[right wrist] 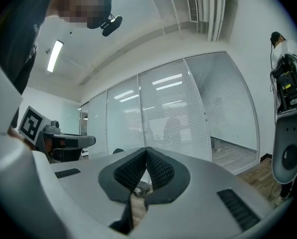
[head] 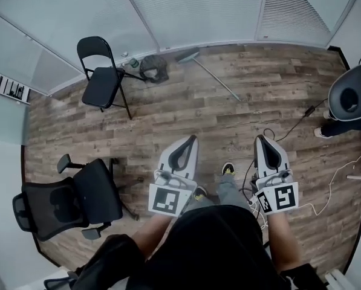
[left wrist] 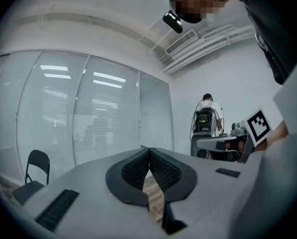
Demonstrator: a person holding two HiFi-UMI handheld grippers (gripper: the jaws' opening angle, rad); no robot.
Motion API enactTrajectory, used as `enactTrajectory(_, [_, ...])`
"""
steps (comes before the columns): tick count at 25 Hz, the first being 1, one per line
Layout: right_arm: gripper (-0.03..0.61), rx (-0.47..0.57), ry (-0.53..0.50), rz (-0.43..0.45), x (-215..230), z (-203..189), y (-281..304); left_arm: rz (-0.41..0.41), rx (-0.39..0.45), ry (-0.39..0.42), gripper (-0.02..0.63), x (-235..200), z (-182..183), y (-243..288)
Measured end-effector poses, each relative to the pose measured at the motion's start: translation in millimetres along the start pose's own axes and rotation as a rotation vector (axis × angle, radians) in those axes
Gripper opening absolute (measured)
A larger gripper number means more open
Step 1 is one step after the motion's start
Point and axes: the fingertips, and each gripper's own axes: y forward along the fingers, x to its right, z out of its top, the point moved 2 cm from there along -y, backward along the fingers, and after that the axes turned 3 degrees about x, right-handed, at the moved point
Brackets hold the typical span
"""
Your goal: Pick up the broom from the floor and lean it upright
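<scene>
The broom [head: 211, 72] lies flat on the wood floor far ahead, its head [head: 187, 55] near the glass wall and its thin handle running down to the right. My left gripper [head: 191, 139] and right gripper [head: 260, 139] are held level in front of me, well short of the broom, both pointing toward it. Each is shut with nothing between the jaws. In the left gripper view the left gripper's [left wrist: 149, 151] ribbed pads meet at the tips. The right gripper [right wrist: 146, 150] looks the same in its own view, with only a sliver of floor below its pads.
A black folding chair [head: 103, 77] stands at the back left, with a dark bag [head: 154, 67] beside the broom head. A black office chair [head: 71, 201] is at my near left. Cables [head: 301, 121] trail across the floor on the right, near a person [head: 351, 101] wearing equipment.
</scene>
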Motion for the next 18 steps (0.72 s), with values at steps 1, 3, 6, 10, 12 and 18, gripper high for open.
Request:
enactTrajectory(1, [0.015, 0.003, 0.006, -0.001, 14, -1, 6, 0.006, -0.007, 0.004, 0.020, 2, 0, 13])
enactTrajectory(3, [0.015, 0.004, 0.029, -0.004, 39, -5, 15, 0.008, -0.018, 0.016, 0.020, 7, 2, 39])
enactTrajectory(6, [0.015, 0.000, 0.063, -0.008, 68, -12, 27, 0.007, -0.041, 0.054, 0.020, 12, 4, 67])
enactTrajectory(10, [0.015, 0.004, 0.094, 0.002, 92, -18, 45, 0.025, -0.038, 0.063, 0.020, 13, 8, 94])
enactTrajectory(12, [0.015, 0.003, 0.099, 0.013, 97, -19, 51, 0.025, -0.042, 0.061, 0.020, 14, 7, 102])
enactTrajectory(18, [0.015, -0.006, 0.103, 0.027, 105, -21, 66, 0.011, -0.054, 0.118, 0.020, 14, 4, 114])
